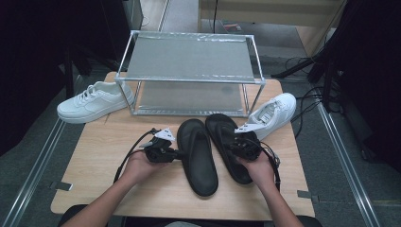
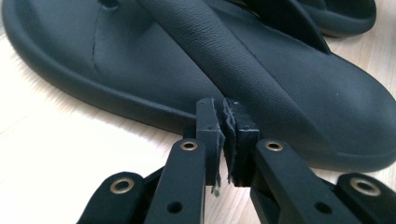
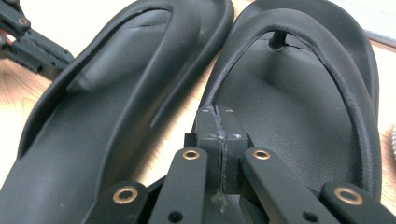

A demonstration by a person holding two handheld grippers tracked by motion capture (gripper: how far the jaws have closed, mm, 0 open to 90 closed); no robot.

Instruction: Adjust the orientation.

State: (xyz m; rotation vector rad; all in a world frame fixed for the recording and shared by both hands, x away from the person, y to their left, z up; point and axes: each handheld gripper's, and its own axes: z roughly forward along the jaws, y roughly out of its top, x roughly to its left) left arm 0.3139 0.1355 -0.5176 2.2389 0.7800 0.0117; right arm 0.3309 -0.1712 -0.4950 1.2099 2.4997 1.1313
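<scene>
Directly ahead of the fingers of the left gripper (image 1: 179, 154) lies the left sandal (image 1: 197, 156), flat on the bench (image 1: 104, 156), sole down. These fingers (image 2: 210, 135) are closed pad to pad with only a frayed sliver of padding between them; their tips sit at the sandal's outer rim where the strap (image 2: 219, 56) meets the sole, and no part of the sandal is between them. Whether the tips actually touch the rim cannot be told; the pose suggests a nudge or an alignment move rather than a grasp. The right gripper (image 1: 239, 142) has its fingers (image 3: 208, 128) fully clenched over the second sandal (image 1: 231, 144), with the near end of that sandal's strap (image 3: 261, 51) just beyond the tips; a pinch on the strap cannot be confirmed. Each sandal's long axis runs from the person's edge of the bench toward the shoe rack (image 1: 189, 75), toes pointing at the rack, and the right one leans slightly leftward at the toe. The two soles lie side by side, almost touching at the front, probably to keep them a matched pair ahead of loading into the rack. A white sneaker (image 1: 92, 100) rests well beyond the left fingers; another white sneaker (image 1: 274, 111) rests near the right fingers.
</scene>
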